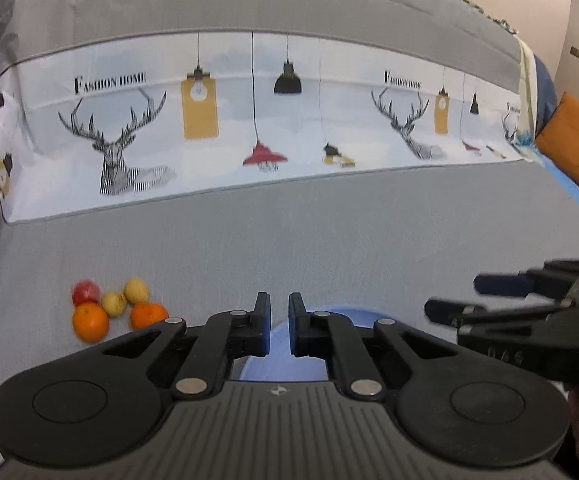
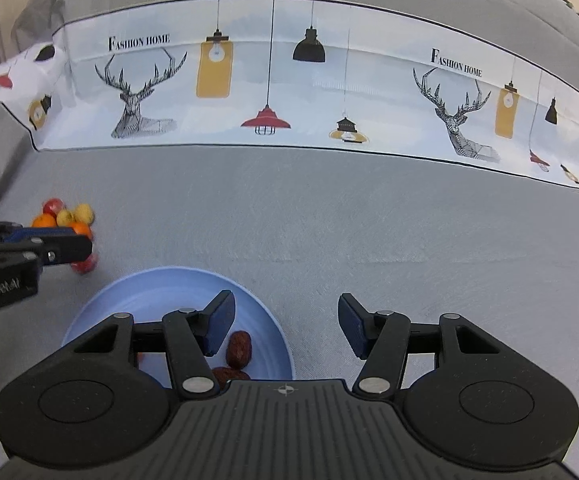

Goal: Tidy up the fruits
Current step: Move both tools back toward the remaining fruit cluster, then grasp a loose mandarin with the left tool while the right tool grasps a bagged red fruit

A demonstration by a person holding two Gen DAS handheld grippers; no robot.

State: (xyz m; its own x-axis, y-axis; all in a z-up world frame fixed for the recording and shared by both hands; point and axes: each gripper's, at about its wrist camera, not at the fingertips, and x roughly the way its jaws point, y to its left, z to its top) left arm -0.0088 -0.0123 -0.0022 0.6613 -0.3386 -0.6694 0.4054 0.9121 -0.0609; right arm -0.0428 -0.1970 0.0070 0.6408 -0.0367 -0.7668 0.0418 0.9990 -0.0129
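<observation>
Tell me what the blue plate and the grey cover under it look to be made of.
Blue plate: probably plastic or melamine, going by its uniform pale blue and smooth, softly glossy surface; glazed ceramic is possible.
Grey cover: woven fabric, matte, with visible fine weave and soft creases.

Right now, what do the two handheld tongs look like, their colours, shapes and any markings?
Both are matte black plastic. The left tongs and right tongs share a ribbed grey-black base with a small compass-like emblem, two round lobes with circular insets, and linkage arms joined by silver rivets. The right tongs' pads are dark blue. Pale lettering runs along each tool's side, too blurred to read. No cables or sleeves show.
</observation>
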